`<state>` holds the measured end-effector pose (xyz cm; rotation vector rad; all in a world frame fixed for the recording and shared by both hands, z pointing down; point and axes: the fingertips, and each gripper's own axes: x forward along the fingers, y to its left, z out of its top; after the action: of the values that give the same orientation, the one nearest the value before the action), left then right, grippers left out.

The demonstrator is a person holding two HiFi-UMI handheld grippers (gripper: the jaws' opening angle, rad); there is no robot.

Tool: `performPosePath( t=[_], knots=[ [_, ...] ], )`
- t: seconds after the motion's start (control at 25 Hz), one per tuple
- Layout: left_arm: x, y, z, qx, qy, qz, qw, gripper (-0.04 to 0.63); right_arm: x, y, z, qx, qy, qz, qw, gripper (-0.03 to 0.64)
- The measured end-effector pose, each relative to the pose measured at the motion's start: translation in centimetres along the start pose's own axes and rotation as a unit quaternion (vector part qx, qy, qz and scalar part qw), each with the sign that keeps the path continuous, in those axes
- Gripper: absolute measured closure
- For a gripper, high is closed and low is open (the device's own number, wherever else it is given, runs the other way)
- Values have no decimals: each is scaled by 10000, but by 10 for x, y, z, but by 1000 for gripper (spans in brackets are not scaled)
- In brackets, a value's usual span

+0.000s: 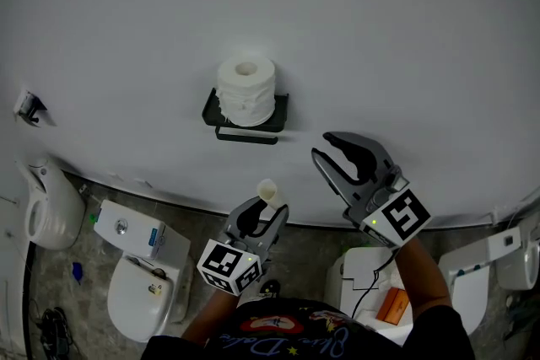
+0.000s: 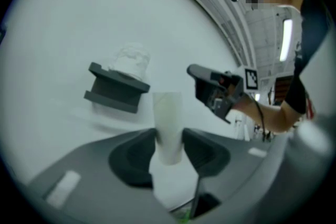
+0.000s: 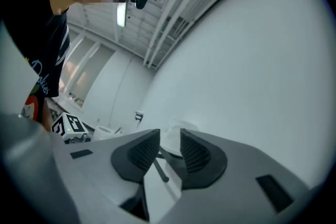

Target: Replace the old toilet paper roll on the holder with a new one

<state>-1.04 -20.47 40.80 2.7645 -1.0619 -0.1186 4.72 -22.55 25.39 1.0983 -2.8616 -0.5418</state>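
Head view: new toilet paper roll [image 1: 246,88] is upright on the black holder [image 1: 246,137] on the wall, so the swap looks done. My left gripper [image 1: 263,211] is below the holder, clamped on the bare cardboard tube [image 1: 267,191]. That's the old core; what's left is to bin it. My right gripper [image 1: 321,146] is low and right of the holder, near the wall, fingers apart, empty. Below on the floor: toilet [image 1: 139,291] at left, urinal [image 1: 46,215] further left, orange box [image 1: 390,305] at right. None of it is in the way.

Left gripper view: fingers [image 2: 131,157] pinch the tube [image 2: 168,123] at its lower end, with the tube standing up past them. Holder [image 2: 115,93] with the roll [image 2: 130,59] is well beyond, and the right gripper [image 2: 191,72] is off to its right.

Right gripper view: fingers [image 3: 137,155] are slightly apart, nothing between them. The roll [image 3: 176,136] shows through the gap, far off on the wall. The left gripper's marker cube [image 3: 71,124] is at left.
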Motion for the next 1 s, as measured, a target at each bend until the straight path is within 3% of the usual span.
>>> performPosePath(
  t=[0.08,0.24,0.36,0.52,0.76,0.92,1.0],
  knots=[
    [-4,3,0,-101,-28,29,9999,428,26,-3,20,-509,222,427,9975,472],
    [-14,8,-3,-255,-60,108,9996,428,84,4,40,-1308,769,1432,9780,448],
    [-22,12,-2,-304,-111,184,9993,428,124,-3,40,-1754,1115,1894,9597,448],
    [-37,23,0,-421,-215,394,9981,426,153,-12,25,-1521,1845,2352,9421,436],
    [-55,39,-1,-644,-324,658,9952,425,170,-7,5,-1736,2745,2840,9021,419],
    [-58,42,0,-708,-368,717,9942,426,167,-3,-2,-1914,3257,2980,8766,419],
    [-59,44,1,-697,-368,731,9942,425,168,-1,-4,-2025,3330,2912,8737,419]
  ],
)
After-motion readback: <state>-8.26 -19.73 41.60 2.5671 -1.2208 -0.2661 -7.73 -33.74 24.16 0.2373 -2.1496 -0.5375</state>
